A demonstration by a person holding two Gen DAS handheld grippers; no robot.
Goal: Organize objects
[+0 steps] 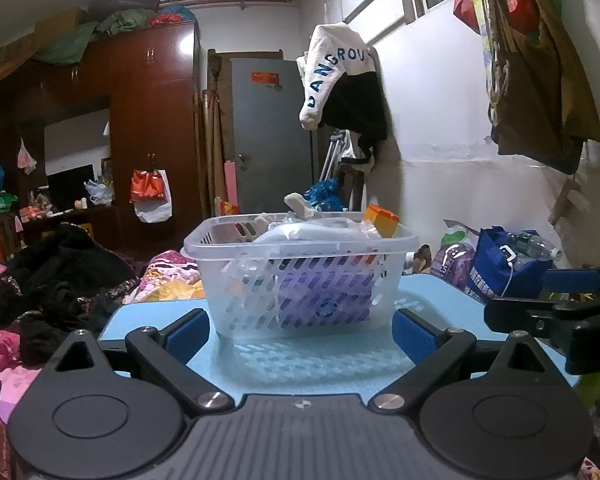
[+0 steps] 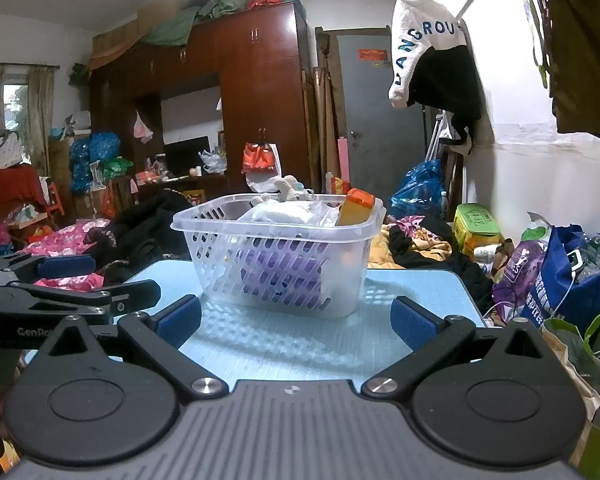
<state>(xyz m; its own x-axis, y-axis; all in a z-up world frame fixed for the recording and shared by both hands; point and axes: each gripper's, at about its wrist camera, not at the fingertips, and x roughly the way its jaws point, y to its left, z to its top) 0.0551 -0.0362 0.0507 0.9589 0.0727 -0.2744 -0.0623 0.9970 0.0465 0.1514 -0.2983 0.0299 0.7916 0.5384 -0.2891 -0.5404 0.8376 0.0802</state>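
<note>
Basket (image 1: 298, 276) fills the centre of my left wrist view, standing on the blue desk (image 1: 312, 364), packed with a purple pack, white bundles and an orange-capped box (image 1: 381, 220). My left tool (image 1: 300, 330) is spread wide, holding nothing, just short of the basket wall. I judge that thin slotted plastic flexible and fairly light; I'd grip the rolled rim.

Right wrist view: same basket (image 2: 278, 264) centre frame, right tool (image 2: 296, 320) likewise released and apart from it.
</note>
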